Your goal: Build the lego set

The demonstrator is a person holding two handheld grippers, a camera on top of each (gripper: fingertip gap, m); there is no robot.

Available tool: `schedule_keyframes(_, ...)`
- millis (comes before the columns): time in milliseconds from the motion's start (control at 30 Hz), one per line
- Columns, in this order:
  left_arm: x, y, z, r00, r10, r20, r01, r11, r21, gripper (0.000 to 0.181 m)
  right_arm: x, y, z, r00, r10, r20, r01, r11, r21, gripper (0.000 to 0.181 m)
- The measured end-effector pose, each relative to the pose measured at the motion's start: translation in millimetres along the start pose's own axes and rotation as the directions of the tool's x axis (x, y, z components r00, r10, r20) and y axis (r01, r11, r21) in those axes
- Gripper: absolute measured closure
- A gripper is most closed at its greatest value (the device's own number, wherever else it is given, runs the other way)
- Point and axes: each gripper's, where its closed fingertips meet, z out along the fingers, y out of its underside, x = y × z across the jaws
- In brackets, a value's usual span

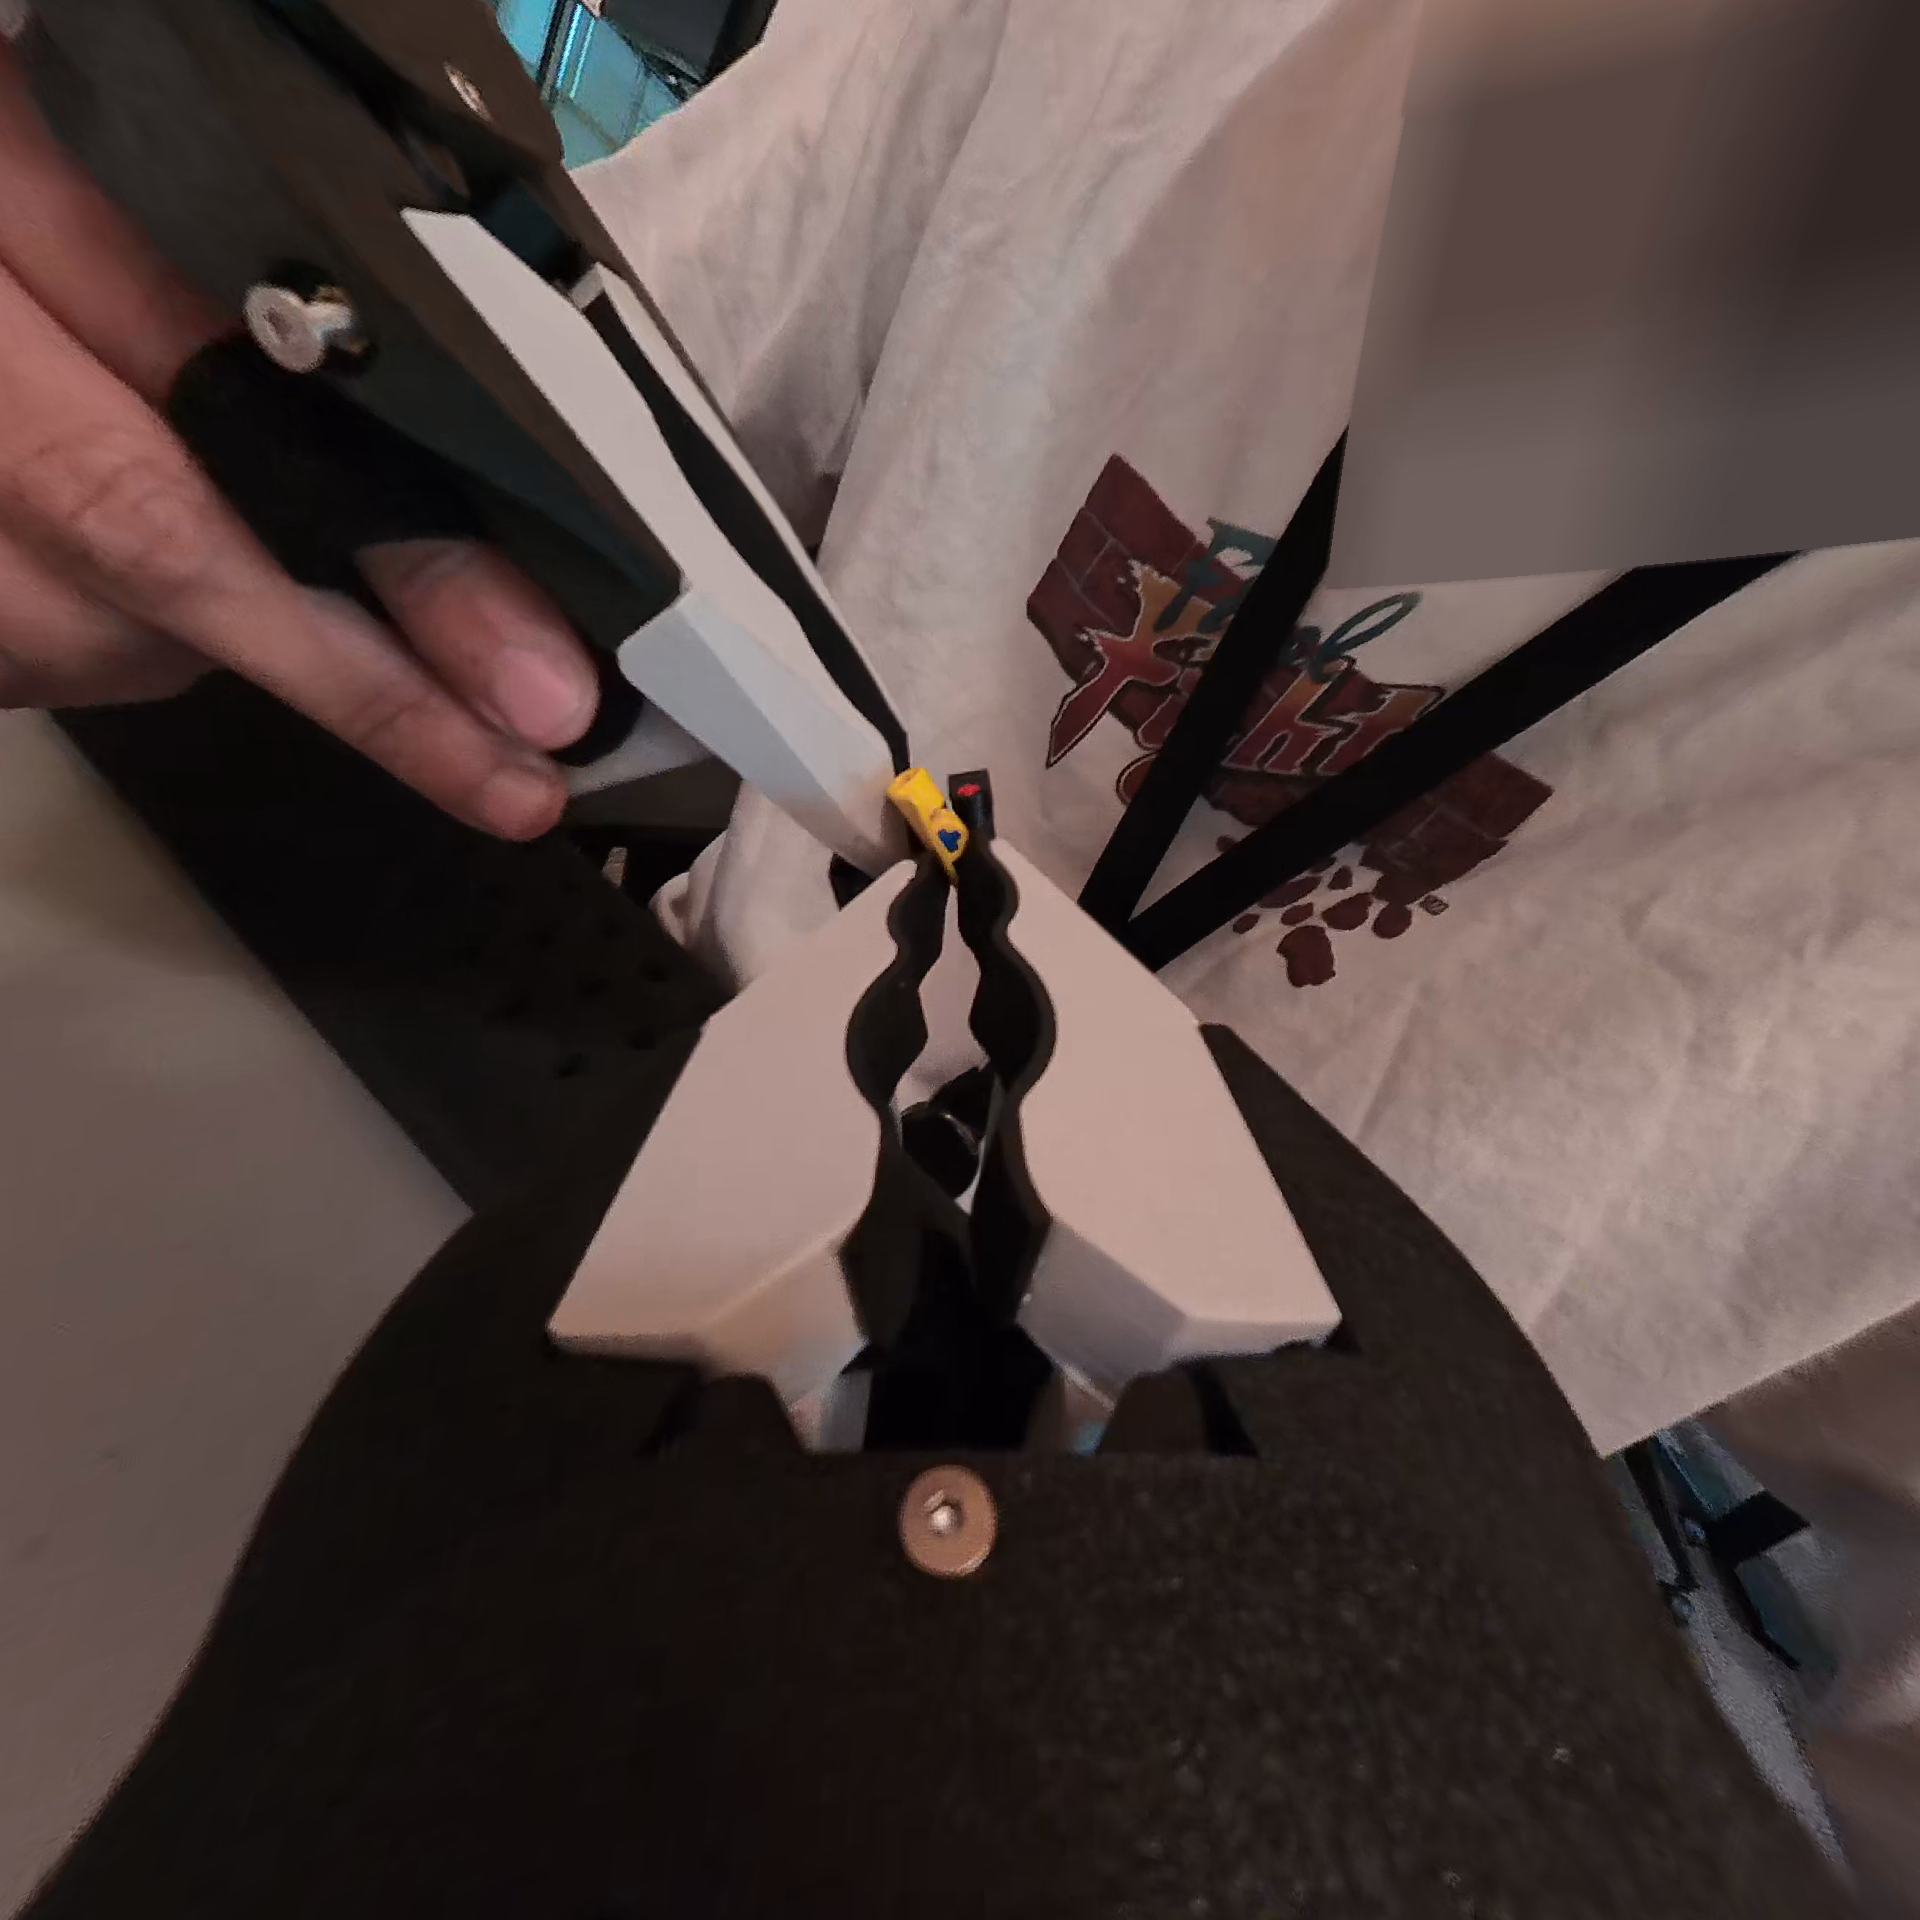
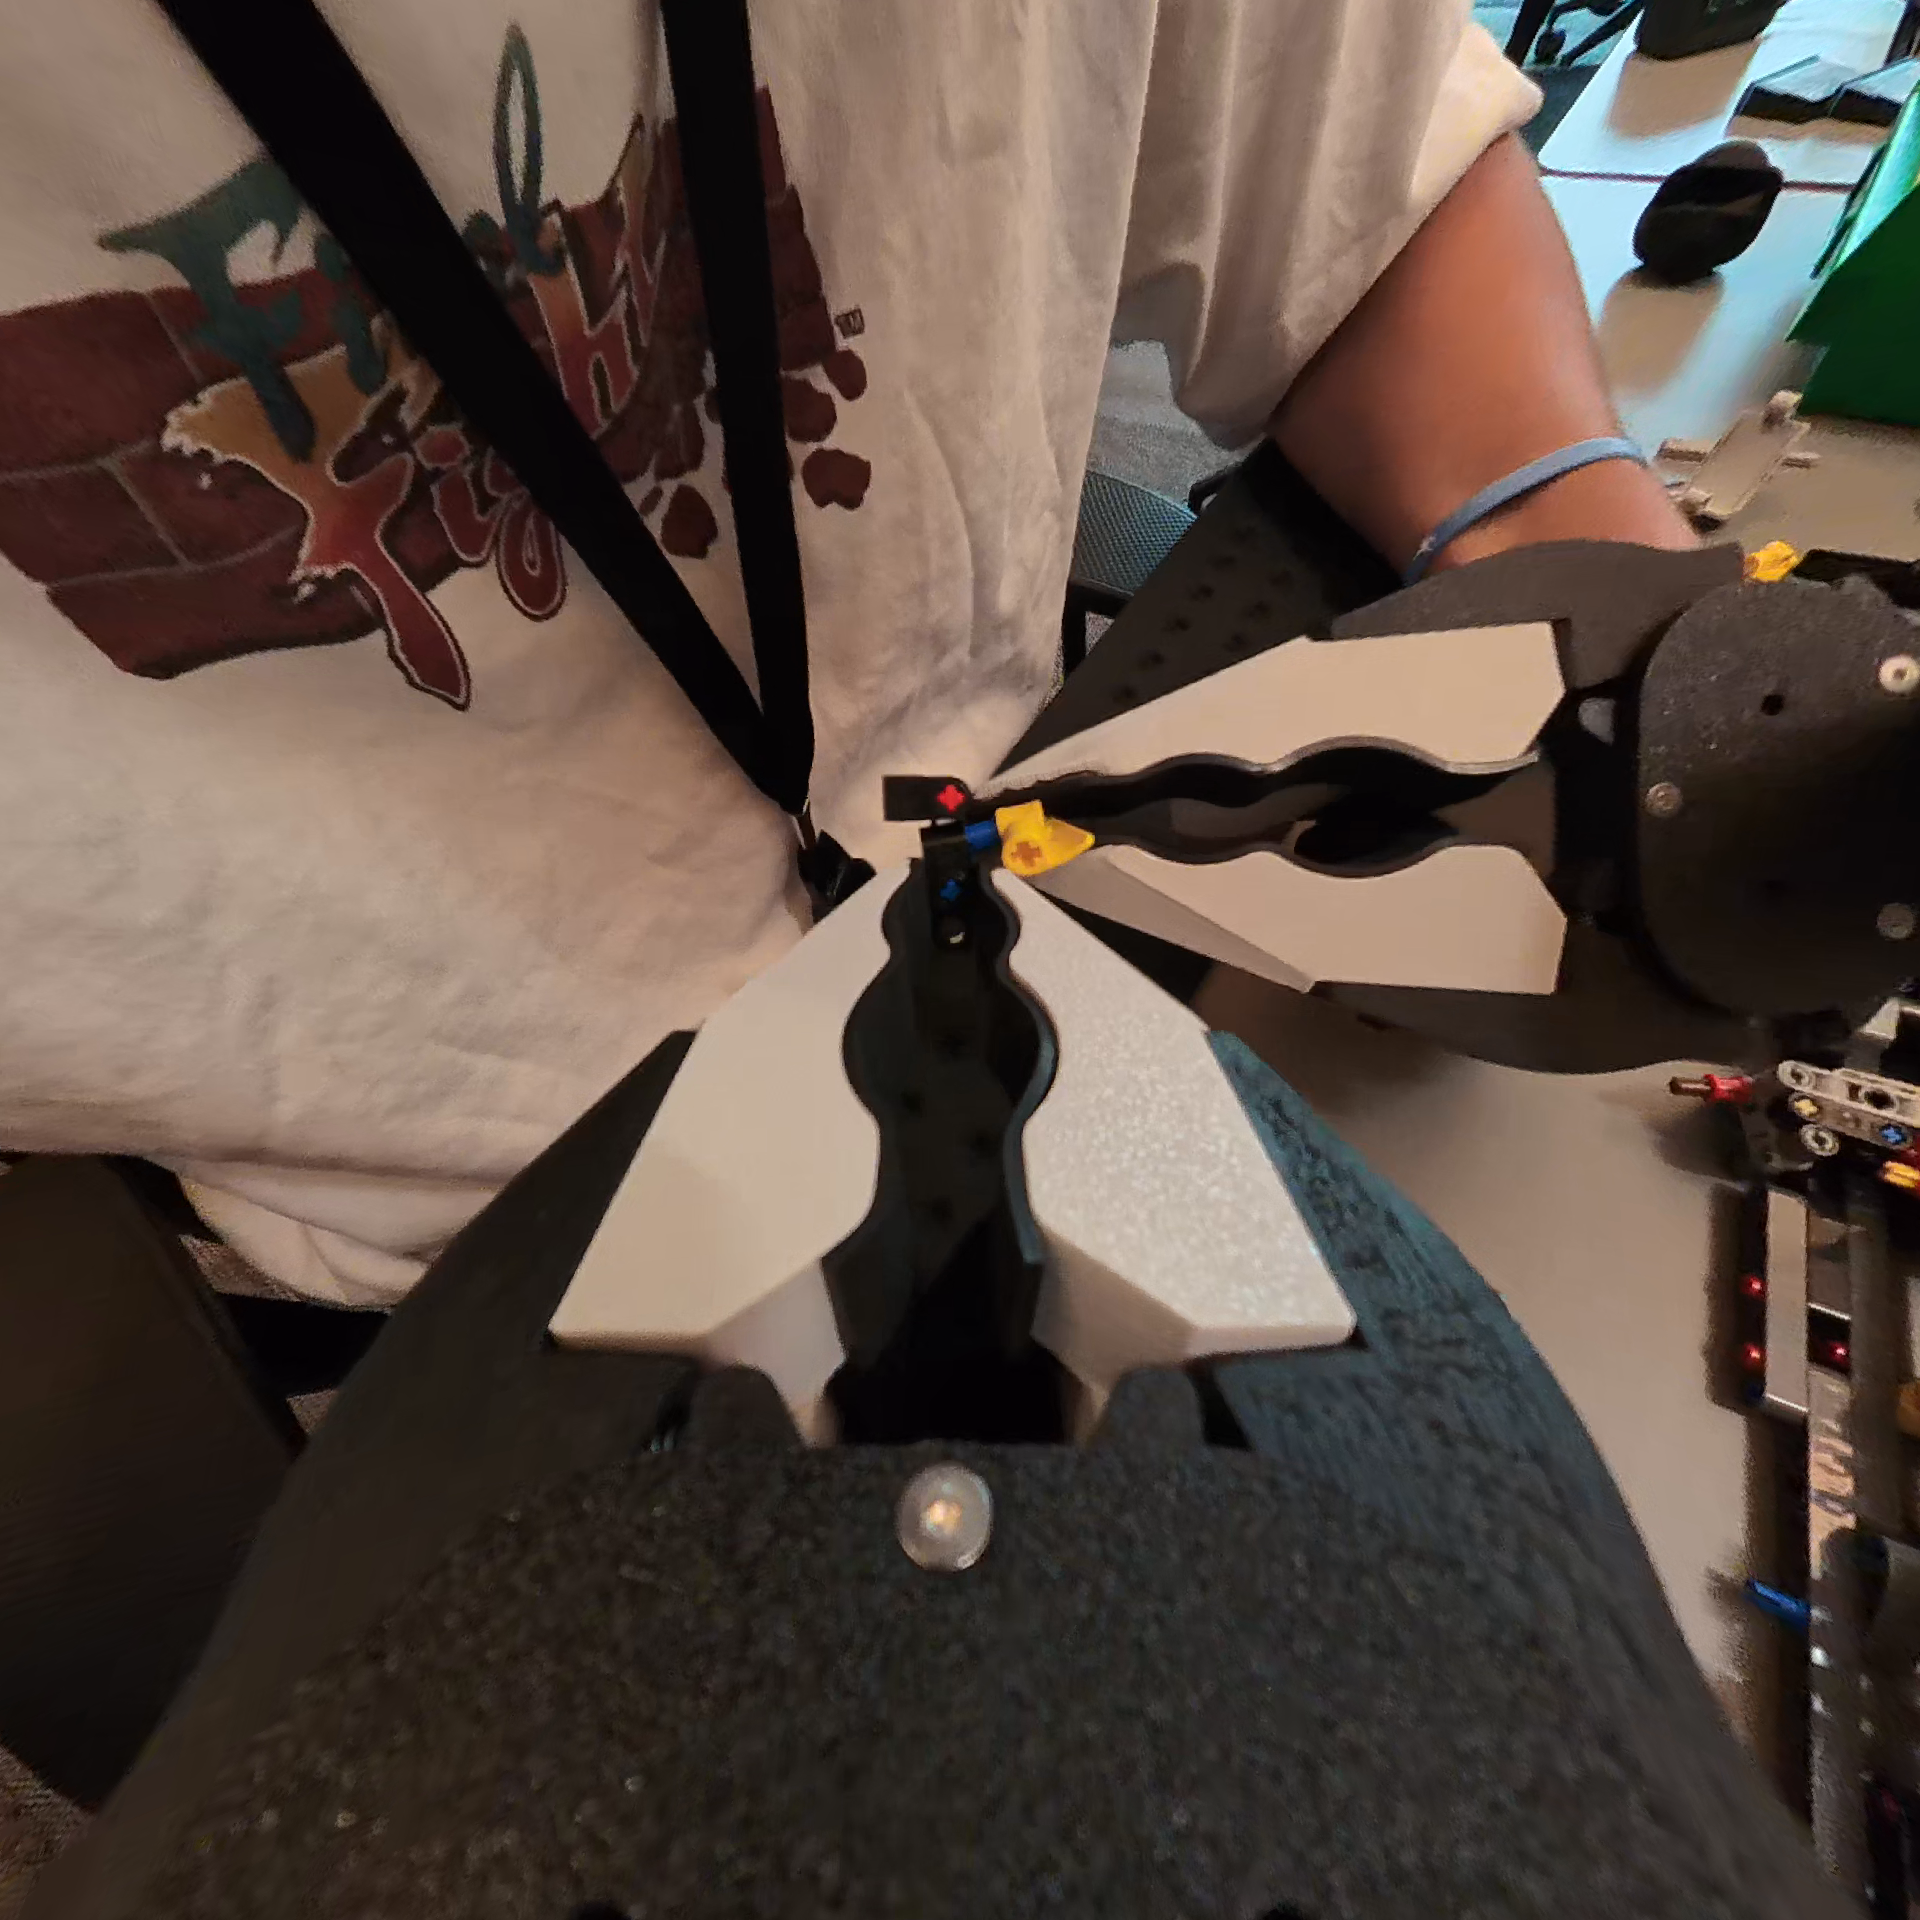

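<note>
1. Yellow is the colour I see first in the left wrist view: a small yellow connector [image 1: 923, 818] sits pinched at the very tips of my left gripper [image 1: 943, 871], so these tongs are closed narrow on it. A blue pin [image 1: 948, 837] shows on its side.
2. From the upper left of this view, my right gripper [image 1: 902, 774] comes in with its tips together, and a hand [image 1: 260, 582] holds its black body. A black piece with a red pin [image 1: 972, 792] is just behind the yellow connector; in this view I cannot tell exactly how it is held.
3. Behind everything is a white T-shirt [image 1: 1455, 1039] with a dark red print, and a black lanyard [image 1: 1351, 748] hangs over it.
4. In the right wrist view, my right gripper [image 2: 951, 883] is closed narrow on a black beam [image 2: 951, 904], which stands between the pads. The beam carries the red pin [image 2: 950, 797] on its top part and blue pins lower.
5. My left gripper [image 2: 1049, 836] enters from the right and holds the yellow connector [image 2: 1034, 842] against the beam, joined through the blue pin [image 2: 979, 831].
6. At the right edge, on the grey table [image 2: 1507, 1195], lies the partly built lego model [image 2: 1829, 1195], well apart from both grippers.
</note>
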Motion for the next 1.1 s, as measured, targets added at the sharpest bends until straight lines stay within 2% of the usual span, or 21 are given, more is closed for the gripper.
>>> schedule_keyframes(67,1.1,1.4,2.0,1.000,-0.003,-0.010,0.003,1.000,-0.010,0.180,-2.0,-0.1,1.7,1.000,0.007,0.005,-0.007,1.000,-0.006,0.174)
schedule_keyframes(267,-11.5,0.9,-5.7,0.996,-0.012,0.091,0.014,0.999,-0.029,0.179,6.0,9.2,-4.2,0.996,0.070,-0.064,-0.071,0.997,-0.023,0.174)
schedule_keyframes(533,-14.6,5.8,-10.5,0.994,-0.046,0.100,0.051,0.998,-0.046,0.179,11.1,14.8,-2.0,0.992,0.071,-0.108,-0.079,0.994,-0.073,0.174)
schedule_keyframes(1100,-30.4,-3.4,-25.7,0.979,-0.054,0.199,0.053,0.999,0.009,0.175,25.1,23.8,-12.6,0.974,0.102,-0.200,-0.115,0.992,-0.051,0.174)
